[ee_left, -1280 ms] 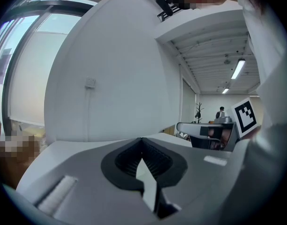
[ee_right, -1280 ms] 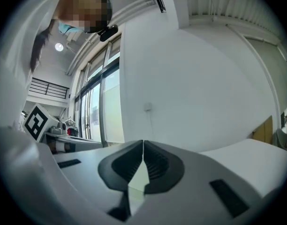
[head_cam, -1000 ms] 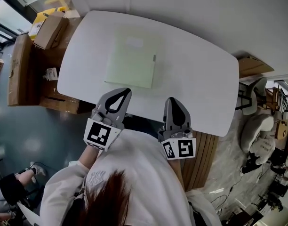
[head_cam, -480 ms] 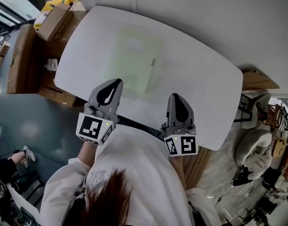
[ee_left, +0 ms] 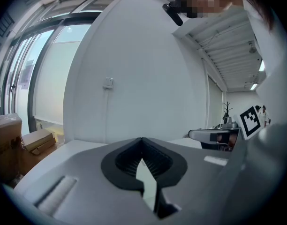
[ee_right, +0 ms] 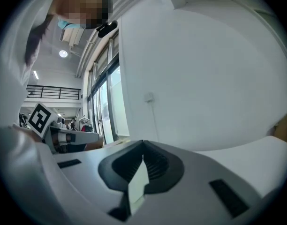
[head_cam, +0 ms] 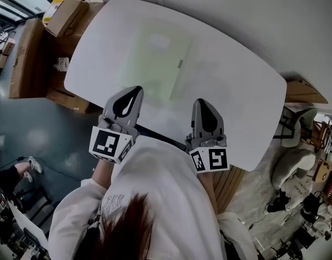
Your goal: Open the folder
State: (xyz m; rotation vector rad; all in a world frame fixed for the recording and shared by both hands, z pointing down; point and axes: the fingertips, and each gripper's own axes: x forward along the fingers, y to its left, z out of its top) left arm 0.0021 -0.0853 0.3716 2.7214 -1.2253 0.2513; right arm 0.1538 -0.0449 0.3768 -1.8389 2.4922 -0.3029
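A pale green folder (head_cam: 155,61) lies closed and flat in the middle of the white table (head_cam: 236,91), with a small clip at its right edge. My left gripper (head_cam: 136,89) is shut with nothing in it, and its tip shows at the folder's near left corner. My right gripper (head_cam: 201,102) is shut and empty, near the table's front edge, to the right of the folder's near right corner. In the left gripper view the left gripper (ee_left: 142,139) points level at a white wall. The right gripper (ee_right: 143,142) looks the same way in its own view.
Cardboard boxes (head_cam: 68,12) and a long brown carton (head_cam: 22,58) stand on the floor left of the table. A wooden board (head_cam: 304,91) and white chairs (head_cam: 296,156) are at the right. The person's white sleeves fill the bottom of the head view.
Both grippers have moved a little forward toward the folder's near edge, the left tip now reaching its corner. The jaws stayed shut and the folder has not moved.
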